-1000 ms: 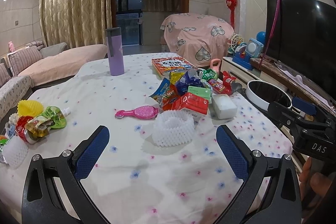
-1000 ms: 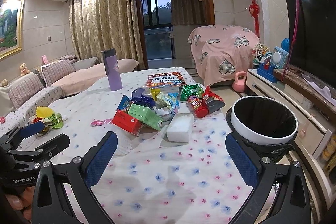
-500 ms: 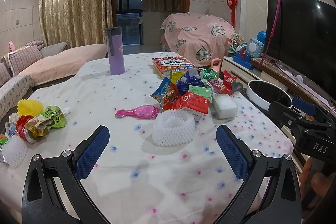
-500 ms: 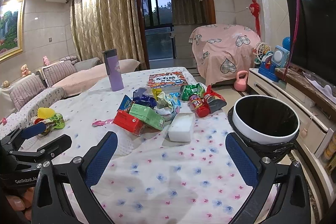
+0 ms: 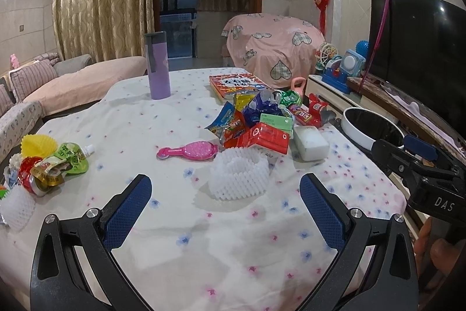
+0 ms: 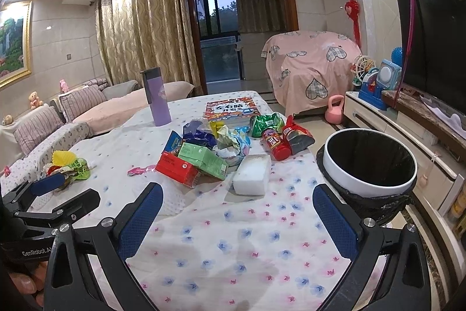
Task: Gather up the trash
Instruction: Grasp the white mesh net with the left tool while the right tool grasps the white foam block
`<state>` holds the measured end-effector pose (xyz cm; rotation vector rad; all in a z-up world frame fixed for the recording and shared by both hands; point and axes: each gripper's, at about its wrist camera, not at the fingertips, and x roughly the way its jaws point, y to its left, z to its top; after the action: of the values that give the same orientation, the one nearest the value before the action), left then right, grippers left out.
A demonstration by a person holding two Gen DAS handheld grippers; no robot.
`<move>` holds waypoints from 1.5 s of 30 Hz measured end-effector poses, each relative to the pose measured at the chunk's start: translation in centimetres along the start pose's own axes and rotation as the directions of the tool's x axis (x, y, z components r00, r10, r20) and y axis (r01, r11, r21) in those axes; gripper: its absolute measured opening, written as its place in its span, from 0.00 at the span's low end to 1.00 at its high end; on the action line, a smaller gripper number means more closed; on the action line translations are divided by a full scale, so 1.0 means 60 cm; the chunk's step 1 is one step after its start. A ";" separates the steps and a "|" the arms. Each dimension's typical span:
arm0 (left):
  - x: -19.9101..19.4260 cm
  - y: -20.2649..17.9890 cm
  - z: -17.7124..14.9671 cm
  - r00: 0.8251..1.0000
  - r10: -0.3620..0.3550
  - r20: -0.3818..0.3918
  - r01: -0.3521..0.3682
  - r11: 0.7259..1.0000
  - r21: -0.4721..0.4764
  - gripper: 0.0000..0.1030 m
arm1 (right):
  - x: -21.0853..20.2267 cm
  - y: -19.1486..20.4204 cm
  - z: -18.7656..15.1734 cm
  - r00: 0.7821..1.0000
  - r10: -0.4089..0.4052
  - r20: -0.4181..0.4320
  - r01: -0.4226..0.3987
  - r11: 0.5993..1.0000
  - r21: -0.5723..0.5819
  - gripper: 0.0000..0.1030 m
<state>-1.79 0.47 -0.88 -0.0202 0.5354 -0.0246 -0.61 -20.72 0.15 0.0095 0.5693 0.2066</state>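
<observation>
A heap of trash lies on the flowered tablecloth (image 5: pixel 186 223): a red carton (image 5: pixel 263 137), a green carton (image 6: pixel 204 161), crumpled wrappers (image 6: pixel 230 140), a red can (image 6: pixel 275 143) and a white foam block (image 6: pixel 252 178). A white foam net (image 5: pixel 240 177) sits just ahead of my left gripper (image 5: pixel 225 209), which is open and empty. My right gripper (image 6: pixel 237 214) is also open and empty, short of the foam block. A white bin with a black liner (image 6: pixel 368 162) stands off the table's right edge. More trash (image 5: pixel 49 165) lies at the table's left.
A purple tumbler (image 5: pixel 158 69) and a picture book (image 5: pixel 237 83) stand at the far side of the table, a pink hairbrush (image 5: pixel 189 152) near the middle. A TV (image 6: pixel 434 40) and toys line the right wall; a sofa (image 6: pixel 72 118) runs along the left.
Both views have shifted only slightly; the right gripper has edged a little forward towards the heap. Both grippers stay open.
</observation>
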 end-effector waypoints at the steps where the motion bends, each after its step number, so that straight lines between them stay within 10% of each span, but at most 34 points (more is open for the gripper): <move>1: 0.002 0.000 -0.001 1.000 0.000 -0.003 0.000 1.000 0.000 1.00 | 0.002 -0.001 -0.001 1.000 0.002 -0.003 -0.002 1.000 0.003 1.00; 20: 0.120 0.016 0.003 0.976 -0.072 -0.206 0.057 0.995 -0.076 1.00 | 0.090 -0.051 -0.001 0.991 0.014 -0.134 0.000 0.994 0.106 0.99; 29: 0.184 0.016 0.007 0.956 -0.081 -0.281 0.060 0.995 -0.083 0.97 | 0.188 -0.059 0.004 0.966 0.036 -0.254 -0.002 0.991 0.132 0.79; 33: 0.211 0.018 0.005 0.943 -0.107 -0.315 0.082 0.992 -0.091 0.84 | 0.235 -0.060 0.005 0.950 0.043 -0.310 -0.001 0.991 0.134 0.78; 40: 0.223 0.015 0.003 0.924 -0.179 -0.338 0.152 0.983 -0.104 0.28 | 0.300 -0.064 -0.004 0.918 0.055 -0.393 0.000 0.991 0.137 0.53; 45: 0.206 0.009 -0.001 0.920 -0.209 -0.330 0.183 0.977 -0.108 0.21 | 0.271 -0.070 -0.003 0.929 0.086 -0.361 -0.033 0.988 0.150 0.49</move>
<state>8.80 0.66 -7.23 -0.1459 0.8801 -0.2074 13.45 -21.63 -8.99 0.1289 0.9583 0.2284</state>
